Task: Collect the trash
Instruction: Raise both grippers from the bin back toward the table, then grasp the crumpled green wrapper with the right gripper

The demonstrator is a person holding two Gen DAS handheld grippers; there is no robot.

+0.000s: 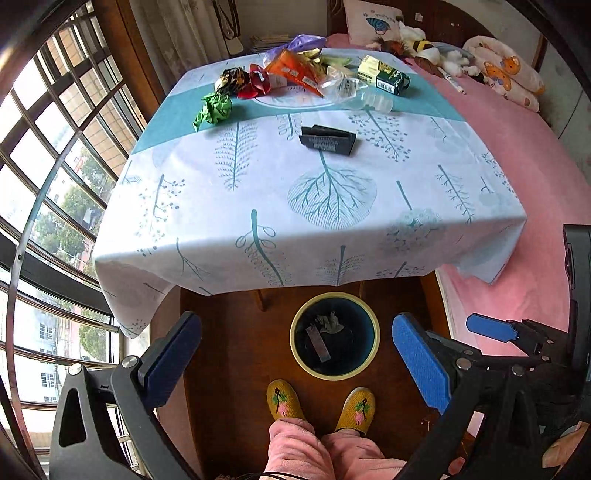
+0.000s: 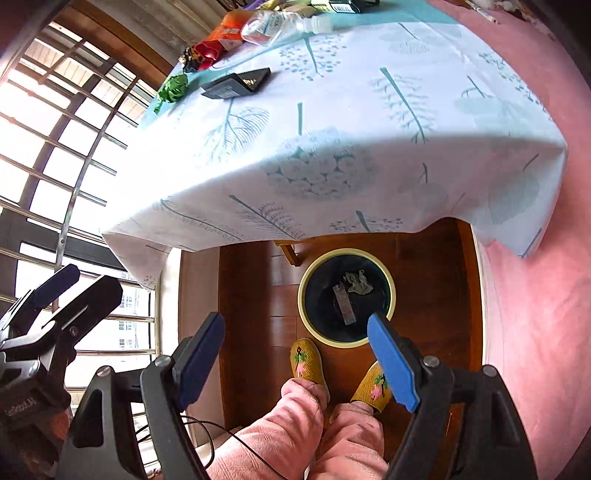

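A round dark bin [image 1: 371, 325] [image 2: 388, 280] with a pale rim stands on the wood floor below the table's near edge; it holds a crumpled paper [image 1: 329, 322] and a flat strip. On the table lie a black box [image 1: 328, 141] [image 2: 236, 84], a green crumpled wrapper [image 1: 213, 110] [image 2: 171, 88], red and orange packets [image 1: 291, 72], a clear plastic bottle [image 1: 343, 88] [image 2: 273, 24] and a green-yellow carton [image 1: 384, 75]. My left gripper [image 1: 295, 354] is open and empty above the bin. My right gripper [image 2: 295, 358] is open and empty, also above the bin.
The table wears a white and teal leaf-print cloth [image 1: 258, 206] that hangs over its edges. A pink bed [image 1: 535, 177] with pillows and plush toys is on the right. A barred window [image 1: 55, 166] is on the left. My slippered feet [image 1: 282, 402] stand by the bin.
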